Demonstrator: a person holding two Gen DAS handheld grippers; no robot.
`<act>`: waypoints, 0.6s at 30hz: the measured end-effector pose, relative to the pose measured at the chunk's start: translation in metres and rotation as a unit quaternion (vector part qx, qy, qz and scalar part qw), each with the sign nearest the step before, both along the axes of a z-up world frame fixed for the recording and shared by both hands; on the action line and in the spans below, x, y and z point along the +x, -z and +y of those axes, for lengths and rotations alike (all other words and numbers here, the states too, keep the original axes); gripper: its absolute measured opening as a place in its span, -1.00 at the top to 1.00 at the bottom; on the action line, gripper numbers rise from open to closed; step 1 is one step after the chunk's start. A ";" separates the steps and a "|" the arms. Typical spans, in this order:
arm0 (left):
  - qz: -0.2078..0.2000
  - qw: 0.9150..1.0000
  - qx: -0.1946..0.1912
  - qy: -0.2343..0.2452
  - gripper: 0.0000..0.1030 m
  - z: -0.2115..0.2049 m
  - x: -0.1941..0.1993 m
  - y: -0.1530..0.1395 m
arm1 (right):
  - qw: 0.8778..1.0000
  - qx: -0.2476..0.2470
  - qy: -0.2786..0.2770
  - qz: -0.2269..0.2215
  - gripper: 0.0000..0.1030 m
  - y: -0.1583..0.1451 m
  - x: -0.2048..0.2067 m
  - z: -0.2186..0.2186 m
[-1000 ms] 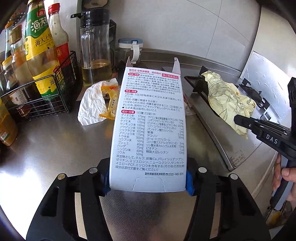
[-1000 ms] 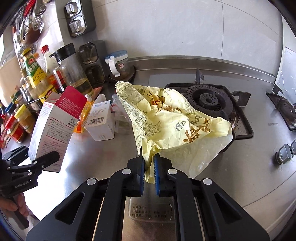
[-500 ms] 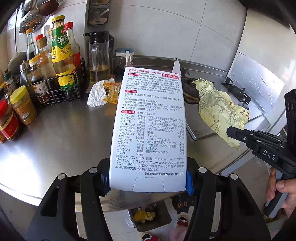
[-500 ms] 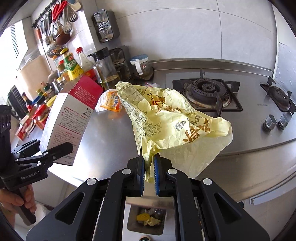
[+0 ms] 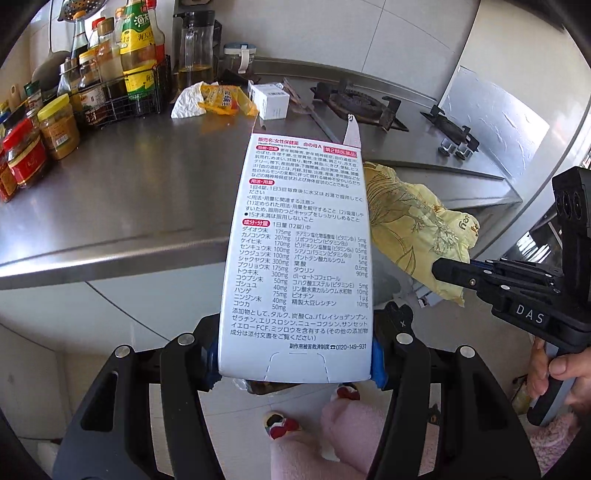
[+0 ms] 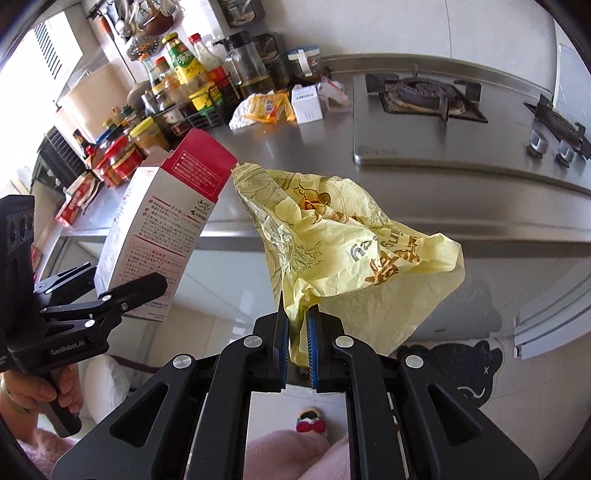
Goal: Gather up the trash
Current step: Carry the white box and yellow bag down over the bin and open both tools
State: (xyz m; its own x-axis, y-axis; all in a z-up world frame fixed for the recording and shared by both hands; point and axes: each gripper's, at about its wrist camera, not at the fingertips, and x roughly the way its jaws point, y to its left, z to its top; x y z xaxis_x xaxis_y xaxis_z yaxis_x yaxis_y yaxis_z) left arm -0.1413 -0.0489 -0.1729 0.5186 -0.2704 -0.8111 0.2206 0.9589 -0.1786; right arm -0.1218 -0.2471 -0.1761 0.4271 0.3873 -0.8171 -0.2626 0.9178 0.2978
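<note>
Each fisheye camera sits just behind its own gripper's black fingers, looking steeply down from off the counter's front edge. Both views share the stainless-steel countertop (image 5: 122, 192) toward 12 o'clock, with the black gas burner (image 6: 421, 90) and the wire rack of sauce bottles (image 5: 122, 92).

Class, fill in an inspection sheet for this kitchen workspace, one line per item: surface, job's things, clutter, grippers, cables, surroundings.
Surface: steel counter, gas stove set in it.
Job's things: white medicine box and yellow plastic bag, both off the counter; crumpled tissue, yellow snack wrapper and small white box left on it.
Clutter: bottle rack, jars.
Grippers: left gripper shut on box; right gripper shut on bag.
Cables: nothing seen.
Surroundings: tiled wall, floor below.
</note>
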 end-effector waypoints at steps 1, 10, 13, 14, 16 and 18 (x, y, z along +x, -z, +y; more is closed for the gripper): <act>0.011 1.000 -0.001 0.000 -0.09 0.000 -0.004 0.008 | 1.000 -0.001 -0.003 0.011 0.80 0.007 -0.004 0.002; 0.110 0.994 0.024 -0.003 -0.08 -0.005 -0.013 0.104 | 0.992 -0.021 -0.002 0.124 0.80 0.097 -0.008 0.010; 0.149 0.988 0.039 -0.002 -0.08 -0.010 -0.009 0.151 | 0.986 -0.025 0.014 0.163 0.80 0.138 0.000 0.010; 0.163 0.986 0.043 -0.004 -0.08 -0.012 -0.007 0.167 | 0.984 -0.024 0.022 0.175 0.80 0.153 0.003 0.011; 0.189 0.981 0.043 -0.009 -0.08 -0.014 -0.002 0.196 | 0.979 -0.018 0.041 0.201 0.81 0.181 0.009 0.012; 0.205 0.978 0.049 -0.010 -0.08 -0.018 0.003 0.223 | 0.974 -0.023 0.053 0.218 0.81 0.207 0.015 0.015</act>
State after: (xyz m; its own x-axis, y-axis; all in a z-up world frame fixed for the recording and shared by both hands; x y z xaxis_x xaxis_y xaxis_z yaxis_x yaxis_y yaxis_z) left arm -0.1379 -0.0673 -0.3955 0.1496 -0.1750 -0.9731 0.1314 0.9790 -0.1558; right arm -0.1066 -0.2326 -0.3826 0.0704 0.3184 -0.9453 -0.0241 0.9480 0.3175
